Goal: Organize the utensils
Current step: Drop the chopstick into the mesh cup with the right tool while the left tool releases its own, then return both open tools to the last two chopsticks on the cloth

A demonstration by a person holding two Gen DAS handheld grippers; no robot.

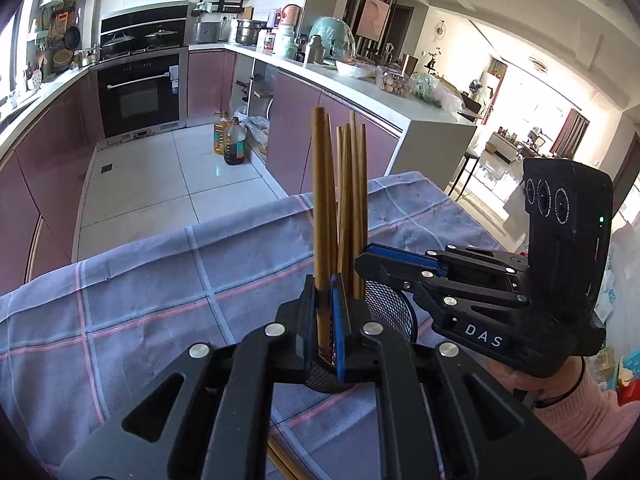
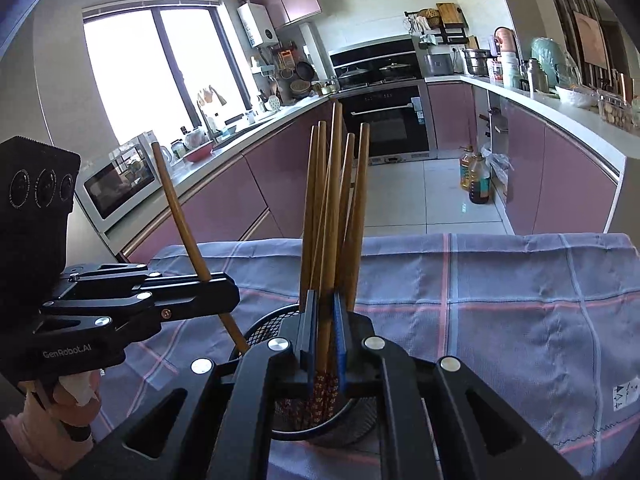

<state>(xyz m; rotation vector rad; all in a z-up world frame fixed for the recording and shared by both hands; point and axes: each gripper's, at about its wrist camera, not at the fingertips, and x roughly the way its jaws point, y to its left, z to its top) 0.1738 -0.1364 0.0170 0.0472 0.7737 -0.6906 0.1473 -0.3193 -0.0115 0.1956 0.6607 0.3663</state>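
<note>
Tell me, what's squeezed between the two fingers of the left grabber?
One wooden chopstick stands between the left gripper's fingers, its lower end dipping into the black mesh holder. The left wrist view shows it best; the right wrist view confirms it.

A mesh holder point(image 2: 256, 330) stands on the cloth-covered tabletop point(image 2: 500, 300), directly beneath both sets of jaws. A bundle of chopsticks point(image 2: 334, 216) rises upright in it, one passing between the right gripper's point(image 2: 323, 344) jaws. One chopstick point(image 2: 180, 216), to the left of that bundle, leans tilted between the left gripper's point(image 1: 325, 320) jaws, its lower end in the holder. Beyond the tabletop's far edge, two oil bottles point(image 1: 228, 140) sit on the floor.
</note>
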